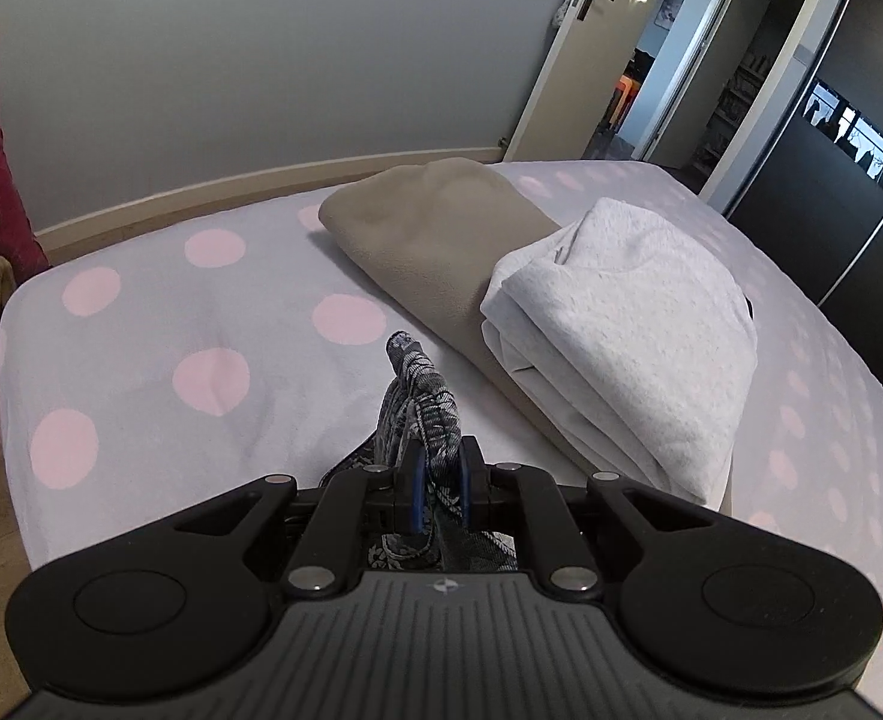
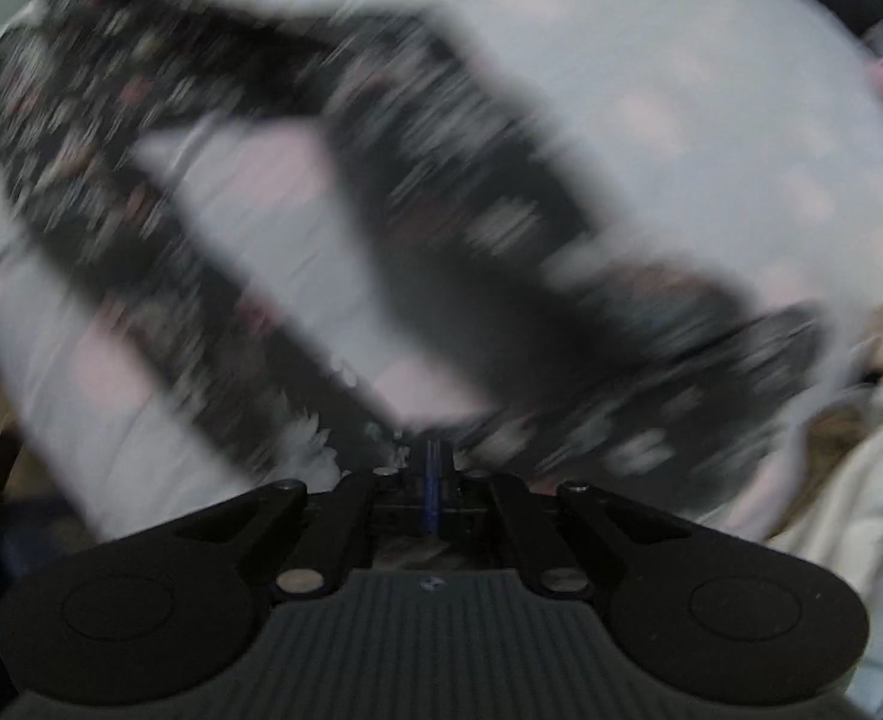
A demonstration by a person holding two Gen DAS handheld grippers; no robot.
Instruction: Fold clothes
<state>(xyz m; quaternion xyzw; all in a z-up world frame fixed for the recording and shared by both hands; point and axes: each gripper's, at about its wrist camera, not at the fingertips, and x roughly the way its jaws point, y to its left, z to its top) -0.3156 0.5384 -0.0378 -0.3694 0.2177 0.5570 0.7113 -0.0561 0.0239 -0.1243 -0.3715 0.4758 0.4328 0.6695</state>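
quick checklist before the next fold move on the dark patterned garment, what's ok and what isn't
1. Left gripper clamped on the patterned garment: ok.
2. Right gripper shut: ok; whether it pinches the garment: cannot tell, view blurred.
3. Garment spread flat: not ok, it hangs bunched between the grippers.
4. Free space on the dotted bed sheet: ok.
5. Folded white stack and beige stack apart from the garment: ok.

Dark floral-print garment — bunched, held up over the polka-dot bed — beside folded clothes.
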